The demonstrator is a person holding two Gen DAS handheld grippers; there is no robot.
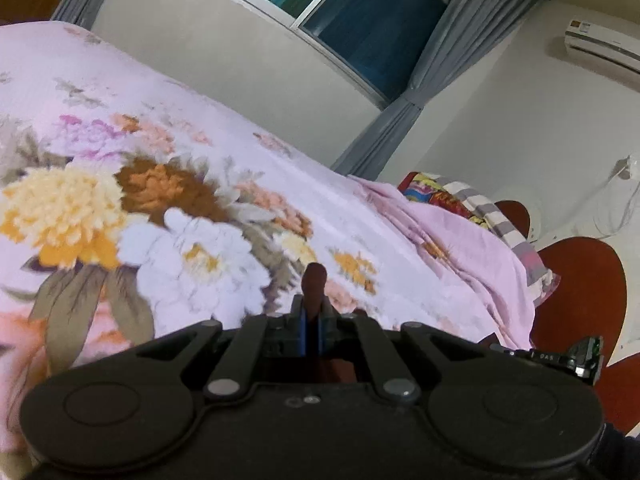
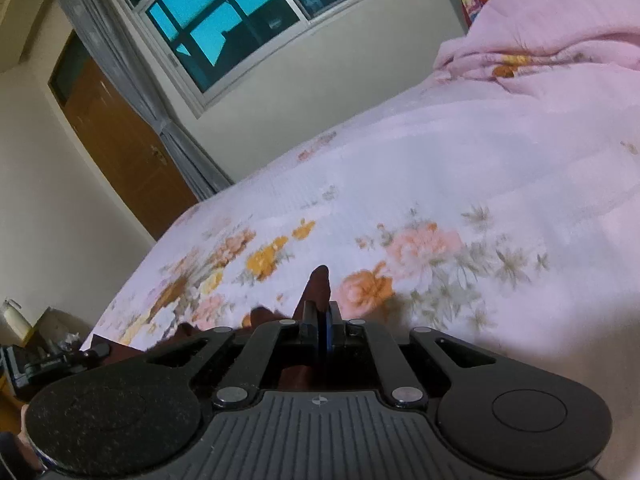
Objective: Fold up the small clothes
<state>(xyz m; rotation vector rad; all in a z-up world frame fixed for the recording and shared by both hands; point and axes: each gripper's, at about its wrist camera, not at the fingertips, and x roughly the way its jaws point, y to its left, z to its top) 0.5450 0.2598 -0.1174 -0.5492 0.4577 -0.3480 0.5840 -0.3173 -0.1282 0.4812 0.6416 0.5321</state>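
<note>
Left wrist view: left gripper (image 1: 312, 312) sits low centre, black w/ blue pads, jaws closed tight on a pinch of dark brown-maroon cloth (image 1: 314, 280). A small tuft of that cloth sticks up past the fingertips, and more of it shows thru the gap in the gripper body below. Behind it spreads a bed (image 1: 140, 160) w/ a pale pink floral cover: big yellow, orange and white blooms. View is tilted. At right, a rumpled pink blanket (image 1: 460, 240) lies on the bed, w/ a bright multicolour pillow (image 1: 436, 194) and a striped grey-white fabric (image 1: 496, 220) at its far side. Dark red headboard (image 1: 576, 288) curves at far right. Bkgd: dark window (image 1: 360, 28), grey curtain (image 1: 408, 120), wall AC unit (image 1: 604, 46).

Right wrist view: right gripper (image 2: 322, 320) low centre, jaws likewise closed on the same dark cloth (image 2: 318, 284); a point of it rises above the fingertips, and more hangs to the left just over the bed edge. Floral bed cover (image 2: 400, 200) fills the mid and right, pink blanket (image 2: 540, 48) bunched top right. Bkgd: window (image 2: 224, 20) w/ blue dusk light, grey curtain (image 2: 120, 68), brown wooden door (image 2: 120, 148) at left. Small cluttered stand (image 2: 44, 344) at lower left, items too blurry to tell.
</note>
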